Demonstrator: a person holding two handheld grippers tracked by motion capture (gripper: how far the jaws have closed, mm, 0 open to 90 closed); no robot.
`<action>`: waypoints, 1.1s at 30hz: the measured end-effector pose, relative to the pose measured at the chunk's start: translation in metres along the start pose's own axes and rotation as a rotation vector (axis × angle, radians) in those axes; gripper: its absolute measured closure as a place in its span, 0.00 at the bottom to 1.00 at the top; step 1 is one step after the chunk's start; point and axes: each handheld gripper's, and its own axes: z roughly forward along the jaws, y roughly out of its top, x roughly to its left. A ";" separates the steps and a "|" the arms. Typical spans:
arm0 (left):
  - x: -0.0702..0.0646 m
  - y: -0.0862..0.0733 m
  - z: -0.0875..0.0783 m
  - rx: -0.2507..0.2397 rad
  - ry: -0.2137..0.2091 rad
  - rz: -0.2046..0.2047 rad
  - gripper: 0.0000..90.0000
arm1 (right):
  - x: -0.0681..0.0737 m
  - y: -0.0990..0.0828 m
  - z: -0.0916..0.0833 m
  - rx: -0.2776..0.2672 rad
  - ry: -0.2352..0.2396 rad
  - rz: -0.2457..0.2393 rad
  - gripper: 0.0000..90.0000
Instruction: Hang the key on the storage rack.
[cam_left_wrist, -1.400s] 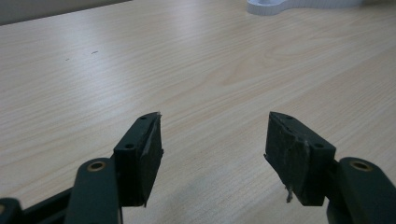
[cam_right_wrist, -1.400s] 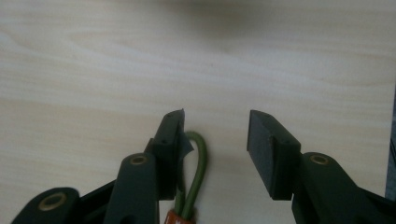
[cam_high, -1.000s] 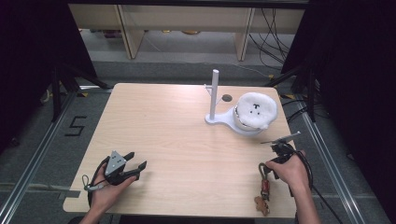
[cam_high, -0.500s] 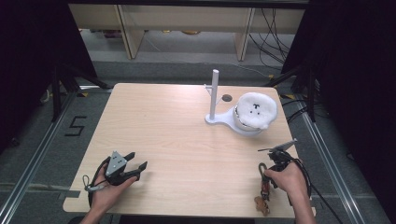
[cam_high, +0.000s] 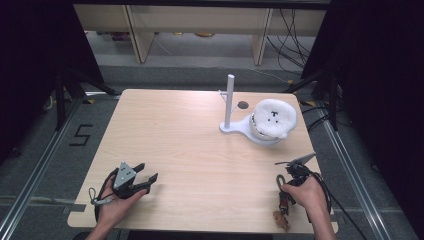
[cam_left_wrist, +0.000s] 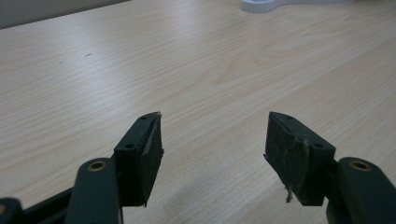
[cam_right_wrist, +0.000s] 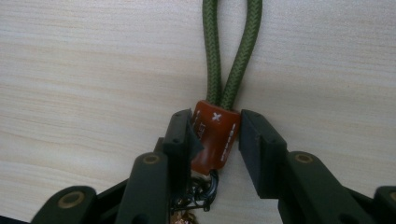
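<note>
Keychain's red sleeve (cam_right_wrist: 215, 140) between right gripper (cam_right_wrist: 215, 154) pads, clamped; green loop (cam_right_wrist: 231, 51) beyond.

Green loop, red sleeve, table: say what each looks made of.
Green loop: braided cord, likely nylon; the woven pattern shows, matte. Red sleeve: looks like rubber or soft plastic, smooth, slightly glossy, with white print. Table: pale wood-grain top, probably laminate; even grain, faint sheen.
</note>
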 end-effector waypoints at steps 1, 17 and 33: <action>0.000 0.000 0.000 -0.001 -0.001 0.001 0.40 | 0.000 0.000 0.000 0.000 0.000 0.000 0.73; -0.002 0.000 0.001 -0.008 -0.013 0.002 0.40 | -0.005 0.002 0.008 -0.033 -0.021 -0.117 0.80; -0.002 0.000 0.000 -0.003 -0.006 -0.001 0.40 | 0.021 0.003 -0.020 -0.197 0.040 -0.158 0.88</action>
